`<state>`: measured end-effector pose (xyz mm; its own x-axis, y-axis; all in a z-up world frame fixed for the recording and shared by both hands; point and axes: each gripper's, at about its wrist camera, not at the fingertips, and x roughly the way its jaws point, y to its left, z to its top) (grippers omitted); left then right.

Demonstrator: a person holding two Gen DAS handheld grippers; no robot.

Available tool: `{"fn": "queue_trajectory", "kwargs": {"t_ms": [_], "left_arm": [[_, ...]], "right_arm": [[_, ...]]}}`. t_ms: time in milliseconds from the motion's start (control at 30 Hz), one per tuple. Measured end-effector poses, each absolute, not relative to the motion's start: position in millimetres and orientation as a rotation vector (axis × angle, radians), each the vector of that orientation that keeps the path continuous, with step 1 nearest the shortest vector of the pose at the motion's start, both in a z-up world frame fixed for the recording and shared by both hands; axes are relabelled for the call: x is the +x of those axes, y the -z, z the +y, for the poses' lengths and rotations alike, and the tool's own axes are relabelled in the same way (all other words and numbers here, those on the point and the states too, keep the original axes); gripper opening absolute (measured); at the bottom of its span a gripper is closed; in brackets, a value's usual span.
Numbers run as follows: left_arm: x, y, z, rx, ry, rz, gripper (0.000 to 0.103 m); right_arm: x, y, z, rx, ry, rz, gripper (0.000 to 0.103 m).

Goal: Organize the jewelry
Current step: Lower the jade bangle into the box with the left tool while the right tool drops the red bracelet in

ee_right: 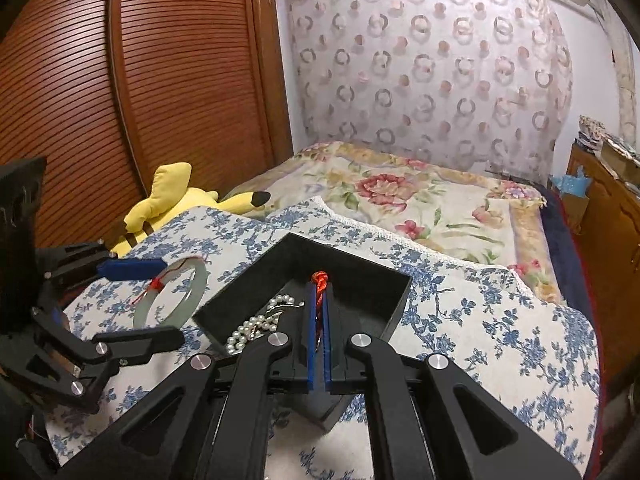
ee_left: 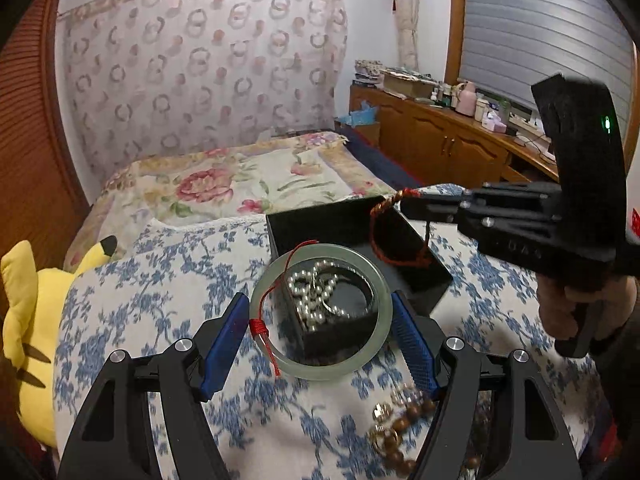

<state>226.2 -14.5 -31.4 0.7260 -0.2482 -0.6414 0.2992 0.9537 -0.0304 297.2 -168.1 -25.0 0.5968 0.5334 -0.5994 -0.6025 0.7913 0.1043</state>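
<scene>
Left tongs [ee_left: 320,320] spread wide, clamping a pale jade bangle [ee_left: 320,368] above the black box [ee_left: 420,264] — pearls [ee_left: 312,292] inside. Right tongs [ee_right: 319,304], pinched tight on a red cord bracelet [ee_right: 319,280], hang over the box at two o'clock; wooden beads [ee_left: 400,428] lie on the floral-clothed bed [ee_left: 140,320].

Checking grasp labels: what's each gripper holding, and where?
Left gripper: jade bangle, jaws across its outer rim. Right gripper: red cord bracelet, pinched at its knotted end.

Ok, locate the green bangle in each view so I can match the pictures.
Left wrist view: the green bangle sits low centre, between the left gripper's blue pads.
Right wrist view: the bangle is at centre left, beside the black box.
Shared landmark: the pearl strand in that box.
</scene>
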Motion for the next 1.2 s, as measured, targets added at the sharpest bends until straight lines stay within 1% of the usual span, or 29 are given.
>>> {"fn": "queue_trajectory", "kwargs": {"t_ms": [200,233,267,300,333,367,733,967,1000,1067,1200], "left_arm": [[252.6,30.8,-18.1,0.086,0.306,0.708,0.068],[256.0,31.1,-19.3,0.086,0.309,0.710,0.068],[258.8,31.3,-20.3,0.086,0.311,0.713,0.068],[261.7,31.3,-21.4,0.085,0.314,0.717,0.068],[264.7,31.1,-23.0,0.088,0.318,0.720,0.068],[267.4,30.6,-24.8,0.092,0.322,0.719,0.068],[296.9,34.4,-31.3,0.093,0.344,0.759,0.068],[307.8,46.9,-35.9,0.115,0.344,0.800,0.069],[308.2,47.7,-36.3,0.120,0.345,0.802,0.069],[306.9,47.1,-37.7,0.128,0.350,0.797,0.075],[300.5,45.6,-37.5,0.130,0.350,0.791,0.076]], "right_arm": [[311.6,31.9,-165.4,-0.115,-0.680,0.679,0.004],[312.6,31.9,-165.7,-0.114,-0.682,0.681,0.006],[313.6,31.8,-166.8,-0.112,-0.682,0.682,0.010],[314.7,31.6,-167.6,-0.108,-0.682,0.684,0.023],[316.2,30.8,-168.5,-0.102,-0.687,0.686,0.034],[316.7,29.6,-169.3,-0.104,-0.686,0.684,0.035],[327.1,9.5,-188.6,-0.077,-0.714,0.683,0.035],[320.4,20.7,-221.0,-0.056,-0.615,0.716,0.035],[318.1,22.4,-224.4,-0.055,-0.607,0.721,0.035],[313.8,25.8,-229.4,-0.060,-0.595,0.726,0.035],[296.8,31.0,-236.4,-0.052,-0.576,0.734,0.035]]}}
